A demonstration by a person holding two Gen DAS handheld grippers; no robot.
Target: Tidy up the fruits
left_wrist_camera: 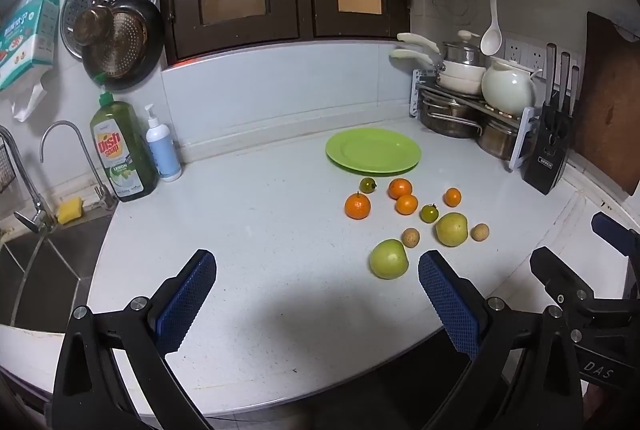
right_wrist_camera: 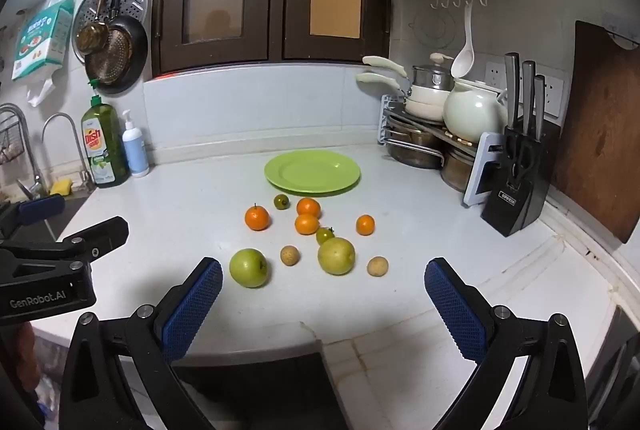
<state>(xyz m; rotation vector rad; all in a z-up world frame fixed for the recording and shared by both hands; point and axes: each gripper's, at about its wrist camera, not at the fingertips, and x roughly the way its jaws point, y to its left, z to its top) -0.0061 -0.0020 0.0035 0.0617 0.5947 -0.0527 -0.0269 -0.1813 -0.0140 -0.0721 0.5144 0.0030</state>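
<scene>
An empty green plate (left_wrist_camera: 373, 151) (right_wrist_camera: 312, 172) lies on the white counter, far side. In front of it lie several loose fruits: small oranges (left_wrist_camera: 357, 206) (right_wrist_camera: 257, 217), two small green tomatoes (left_wrist_camera: 429, 213) (right_wrist_camera: 325, 235), two green apples (left_wrist_camera: 388, 258) (right_wrist_camera: 248, 267) (left_wrist_camera: 451, 228) (right_wrist_camera: 336, 255), and two small brown round fruits (left_wrist_camera: 411, 237) (right_wrist_camera: 290, 255). My left gripper (left_wrist_camera: 316, 294) is open and empty, low over the counter's near side, left of the fruits. My right gripper (right_wrist_camera: 323, 294) is open and empty, just short of the apples.
A sink (left_wrist_camera: 44, 270) with a tap, a dish soap bottle (left_wrist_camera: 120, 150) and a pump bottle (left_wrist_camera: 162, 146) are at the left. A pot rack (right_wrist_camera: 440, 134), a knife block (right_wrist_camera: 516, 178) and a wooden board (right_wrist_camera: 600, 130) stand at the right. Pans hang on the left wall.
</scene>
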